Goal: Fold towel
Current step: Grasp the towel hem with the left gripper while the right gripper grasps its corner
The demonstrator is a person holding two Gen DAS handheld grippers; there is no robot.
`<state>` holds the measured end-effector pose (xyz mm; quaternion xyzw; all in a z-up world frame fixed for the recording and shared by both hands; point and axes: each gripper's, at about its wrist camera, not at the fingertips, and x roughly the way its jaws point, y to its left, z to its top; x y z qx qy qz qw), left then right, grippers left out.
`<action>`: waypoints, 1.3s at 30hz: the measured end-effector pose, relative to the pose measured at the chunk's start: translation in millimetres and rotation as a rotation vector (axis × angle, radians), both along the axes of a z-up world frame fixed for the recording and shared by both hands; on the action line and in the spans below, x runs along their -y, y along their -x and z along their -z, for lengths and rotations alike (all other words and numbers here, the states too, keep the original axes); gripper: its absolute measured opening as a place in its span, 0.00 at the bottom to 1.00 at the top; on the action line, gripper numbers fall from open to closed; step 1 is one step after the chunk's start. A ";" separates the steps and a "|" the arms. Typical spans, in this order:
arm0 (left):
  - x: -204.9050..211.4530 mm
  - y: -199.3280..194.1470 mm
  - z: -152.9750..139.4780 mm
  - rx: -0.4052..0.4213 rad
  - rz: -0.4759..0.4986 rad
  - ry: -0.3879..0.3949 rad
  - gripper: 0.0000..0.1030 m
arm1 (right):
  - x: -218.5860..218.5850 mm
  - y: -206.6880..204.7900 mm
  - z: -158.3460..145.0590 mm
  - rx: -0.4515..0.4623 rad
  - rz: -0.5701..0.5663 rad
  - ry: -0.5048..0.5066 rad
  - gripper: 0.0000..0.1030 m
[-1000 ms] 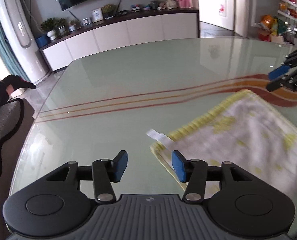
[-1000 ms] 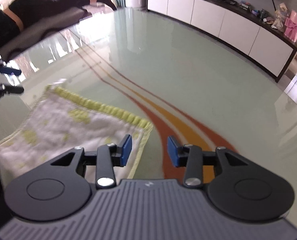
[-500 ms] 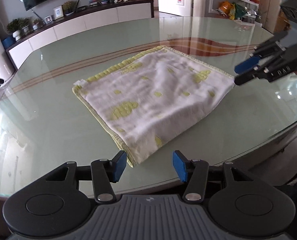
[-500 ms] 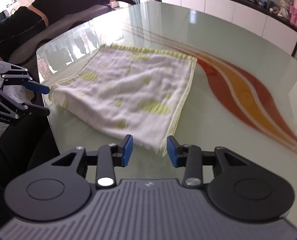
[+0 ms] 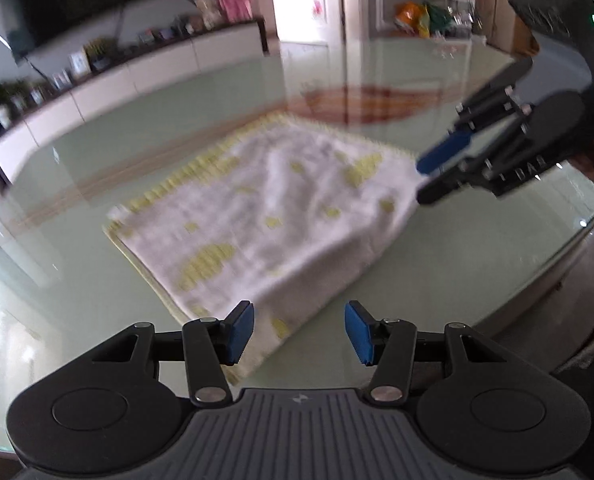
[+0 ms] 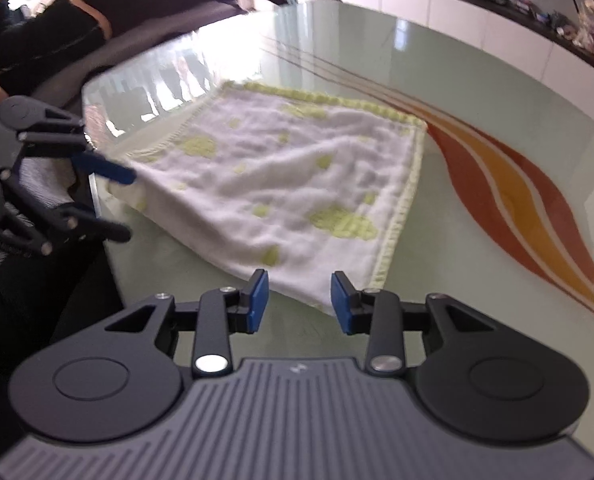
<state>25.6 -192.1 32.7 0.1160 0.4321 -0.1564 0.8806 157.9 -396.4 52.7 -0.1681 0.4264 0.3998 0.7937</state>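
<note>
A white towel (image 5: 273, 216) with yellow spots and a yellow border lies folded flat on the glass table (image 5: 97, 280); it also shows in the right wrist view (image 6: 281, 188). My left gripper (image 5: 299, 330) is open, its jaws around the towel's near corner. It appears at the left of the right wrist view (image 6: 117, 204), at the towel's left corner. My right gripper (image 6: 299, 302) is open at the towel's near right corner. It appears at the right of the left wrist view (image 5: 429, 180), beside the towel's right corner.
The table carries a red and orange wave stripe (image 6: 509, 196) right of the towel. Its front edge (image 5: 557, 256) curves close to the grippers. A white sideboard (image 5: 129, 76) stands behind the table. A person in black (image 6: 77, 28) lies on a sofa beyond the table's left end.
Both grippers have closed in on the towel's near corners. The left jaws now stand around one corner and the right jaws reach the other. Both stay open.
</note>
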 end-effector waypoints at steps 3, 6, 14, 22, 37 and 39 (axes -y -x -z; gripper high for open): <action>-4.5 2.6 8.0 -0.036 -0.005 0.004 0.52 | 4.5 -1.9 5.6 -0.026 0.001 0.015 0.33; -9.0 7.0 8.3 -0.046 -0.019 0.024 0.52 | 5.3 0.5 6.9 -0.019 -0.001 0.011 0.33; -13.5 14.1 -6.4 0.020 -0.023 0.005 0.52 | 2.7 15.0 -5.0 0.039 -0.086 0.008 0.35; -13.8 0.9 3.0 -0.017 0.058 -0.063 0.52 | -4.3 9.1 4.0 0.032 -0.144 0.069 0.35; -33.0 -16.1 5.8 -0.077 0.071 -0.009 0.31 | -2.8 1.6 5.3 0.023 -0.223 0.112 0.36; -35.9 -17.0 5.8 -0.076 0.063 -0.005 0.29 | -3.3 0.8 5.3 0.022 -0.219 0.114 0.35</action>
